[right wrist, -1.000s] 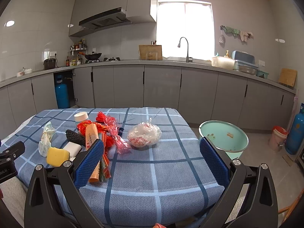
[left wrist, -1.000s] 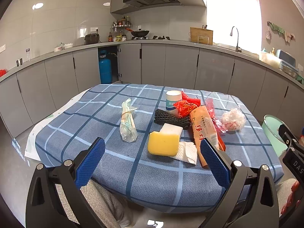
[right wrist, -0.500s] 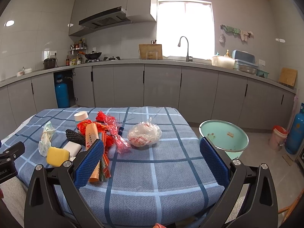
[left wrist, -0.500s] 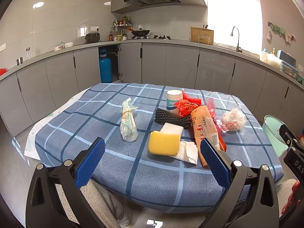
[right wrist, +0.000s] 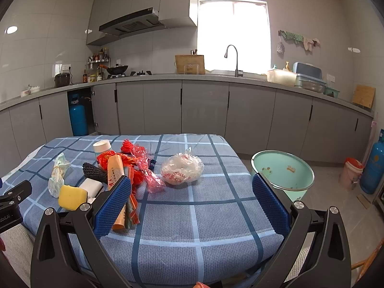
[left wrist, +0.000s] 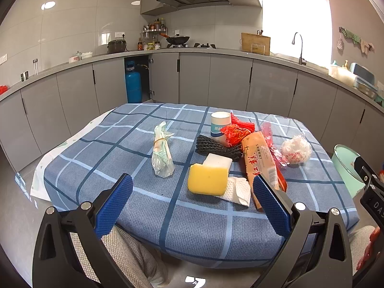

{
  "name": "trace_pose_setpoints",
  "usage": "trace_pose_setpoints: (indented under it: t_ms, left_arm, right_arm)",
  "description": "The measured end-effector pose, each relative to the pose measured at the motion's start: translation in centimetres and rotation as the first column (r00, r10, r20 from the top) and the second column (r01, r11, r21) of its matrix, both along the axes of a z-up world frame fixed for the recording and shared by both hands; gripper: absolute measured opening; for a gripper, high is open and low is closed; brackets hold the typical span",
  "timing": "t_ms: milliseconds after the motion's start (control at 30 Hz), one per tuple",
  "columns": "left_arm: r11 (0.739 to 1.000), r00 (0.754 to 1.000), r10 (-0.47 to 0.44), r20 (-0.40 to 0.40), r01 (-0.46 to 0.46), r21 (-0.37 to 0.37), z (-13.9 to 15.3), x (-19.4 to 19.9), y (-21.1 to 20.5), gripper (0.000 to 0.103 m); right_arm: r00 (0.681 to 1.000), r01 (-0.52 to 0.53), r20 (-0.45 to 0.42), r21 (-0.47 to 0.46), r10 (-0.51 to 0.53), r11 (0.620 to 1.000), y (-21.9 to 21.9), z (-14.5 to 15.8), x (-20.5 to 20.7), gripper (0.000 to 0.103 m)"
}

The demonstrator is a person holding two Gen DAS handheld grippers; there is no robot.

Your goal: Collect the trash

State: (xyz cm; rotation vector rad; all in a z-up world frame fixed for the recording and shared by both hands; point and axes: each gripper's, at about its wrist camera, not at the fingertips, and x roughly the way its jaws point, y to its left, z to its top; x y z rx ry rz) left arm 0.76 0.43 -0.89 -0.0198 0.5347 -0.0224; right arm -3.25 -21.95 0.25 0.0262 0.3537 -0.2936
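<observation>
Both grippers, left gripper [left wrist: 192,200] and right gripper [right wrist: 189,199], hang wide open and empty short of the table [right wrist: 192,235], trash heaped at eleven o'clock, so take the bag [right wrist: 182,169] first, pinching it low toward the basin [right wrist: 283,172] at two.

A home kitchen: grey cabinets [right wrist: 204,108], range hood [right wrist: 134,22], wok [right wrist: 117,68] on the stove, tap [right wrist: 234,60], blue gas cylinder [left wrist: 133,85].

Table under blue checked cloth [left wrist: 134,192] — bearing yellow sponge [left wrist: 207,179], crumpled white plastic bag [right wrist: 181,168], black mesh roll [left wrist: 217,147], orange wrapper [left wrist: 260,159].
</observation>
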Motion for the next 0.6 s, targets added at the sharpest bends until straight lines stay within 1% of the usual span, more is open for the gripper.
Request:
trace_pose_setpoints:
  t_ms: [433, 600]
  left_arm:
    - [1.0, 1.0, -0.001, -0.008, 0.001, 0.004, -0.3, 0.3, 0.1, 0.099]
    - [1.0, 1.0, -0.015, -0.023, 0.015, 0.007, -1.4, 1.2, 0.6, 0.099]
  right_arm:
    - [1.0, 0.003, 0.007, 0.009, -0.003, 1.0, -0.2, -0.1, 0.1, 0.099]
    - [1.0, -0.007, -0.004, 0.044, 0.007, 0.999, -0.8, -0.8, 0.7, 0.099]
